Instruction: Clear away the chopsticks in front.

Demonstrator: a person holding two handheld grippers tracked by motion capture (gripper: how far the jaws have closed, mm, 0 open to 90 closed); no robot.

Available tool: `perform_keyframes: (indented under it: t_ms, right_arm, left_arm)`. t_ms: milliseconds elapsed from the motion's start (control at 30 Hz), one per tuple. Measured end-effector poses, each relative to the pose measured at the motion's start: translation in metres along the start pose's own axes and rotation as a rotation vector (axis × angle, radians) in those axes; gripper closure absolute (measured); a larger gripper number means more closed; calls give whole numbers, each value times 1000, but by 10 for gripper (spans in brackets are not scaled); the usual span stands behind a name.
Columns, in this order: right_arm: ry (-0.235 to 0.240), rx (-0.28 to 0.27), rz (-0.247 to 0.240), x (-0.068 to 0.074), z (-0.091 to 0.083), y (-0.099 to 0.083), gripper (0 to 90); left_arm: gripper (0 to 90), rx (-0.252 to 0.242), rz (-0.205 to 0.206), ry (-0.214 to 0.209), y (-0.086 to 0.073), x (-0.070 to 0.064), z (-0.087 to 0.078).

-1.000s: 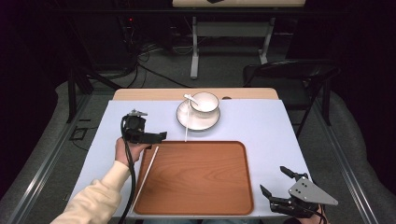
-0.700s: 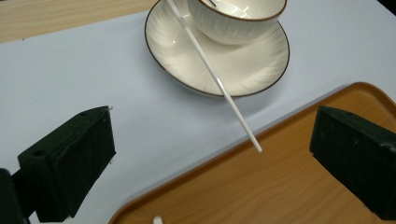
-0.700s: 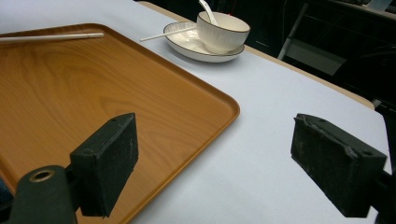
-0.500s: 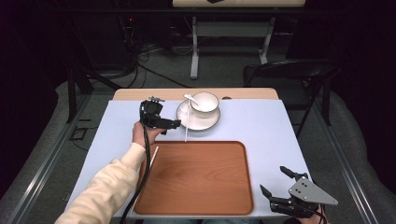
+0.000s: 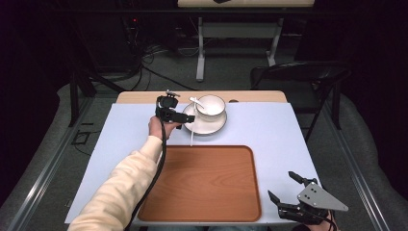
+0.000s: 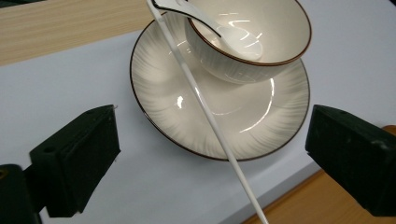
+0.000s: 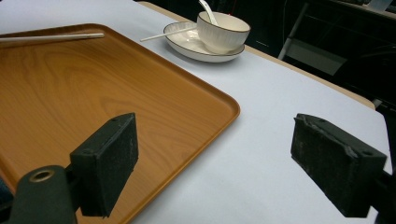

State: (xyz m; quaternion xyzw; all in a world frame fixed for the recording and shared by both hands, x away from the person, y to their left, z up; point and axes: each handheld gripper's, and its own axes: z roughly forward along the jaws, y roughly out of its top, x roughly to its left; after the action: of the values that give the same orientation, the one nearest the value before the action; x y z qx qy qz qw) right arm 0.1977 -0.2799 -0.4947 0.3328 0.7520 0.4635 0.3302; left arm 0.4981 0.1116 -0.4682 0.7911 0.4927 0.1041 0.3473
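Your left claw [image 5: 187,118] hovers wide open, empty, beside the plate [image 5: 214,127]; your right claw [image 5: 288,195] gapes open, empty, near the counter's [image 5: 288,139] edge.

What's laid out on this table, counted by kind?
Bowl: 1
Plate: 1
Spoon: 1
Chopsticks: 2, one leaning on the plate, one by the tray's edge
Tray: 1
Total: 6

Lab or studio, floor cables [image 5: 159,72], folding chair [image 5: 298,77]
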Motion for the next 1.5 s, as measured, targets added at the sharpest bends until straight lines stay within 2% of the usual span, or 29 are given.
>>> perform_keyframes:
  t_ms: [233, 300, 367, 400, 467, 533, 700, 900, 1033, 1167, 1233, 1367, 1500]
  right_arm:
    - [0, -1, 3, 0, 0, 0, 143]
    - [0, -2, 2, 0, 0, 0, 143]
    - [-1, -3, 0, 0, -1, 0, 143]
    - [-1, -3, 2, 0, -1, 0, 143]
    - [1, -2, 4, 0, 0, 0, 143]
    - [3, -2, 4, 0, 0, 0, 143]
    - [1, -2, 3, 0, 0, 0, 143]
    - [3, -2, 6, 0, 0, 0, 143]
    - [3, -6, 6, -1, -1, -1, 143]
    - [3, -6, 4, 0, -1, 0, 143]
    - [3, -6, 4, 0, -1, 0, 143]
    - [4, -6, 5, -1, 0, -1, 143]
    - [3, -7, 4, -1, -1, 0, 143]
  left_arm:
    - [158, 33, -29, 18, 10, 7, 25]
    - [176, 52, -44, 6, 12, 9, 35]
    - [213, 51, -45, 15, 13, 10, 40]
    - [236, 62, -36, 26, 14, 9, 44]
    - [275, 70, -60, 16, 15, 10, 50]
    - [339, 83, -59, 28, 17, 10, 54]
    - [444, 110, -68, 31, 21, 9, 64]
    - [534, 147, -88, 55, 22, 10, 76]
    - [587, 147, -123, 53, 21, 12, 81]
    - [627, 159, -125, 60, 21, 12, 85]
    - [650, 158, -142, 62, 20, 13, 87]
    - [688, 169, -151, 70, 18, 13, 89]
    - [732, 176, -158, 91, 17, 12, 92]
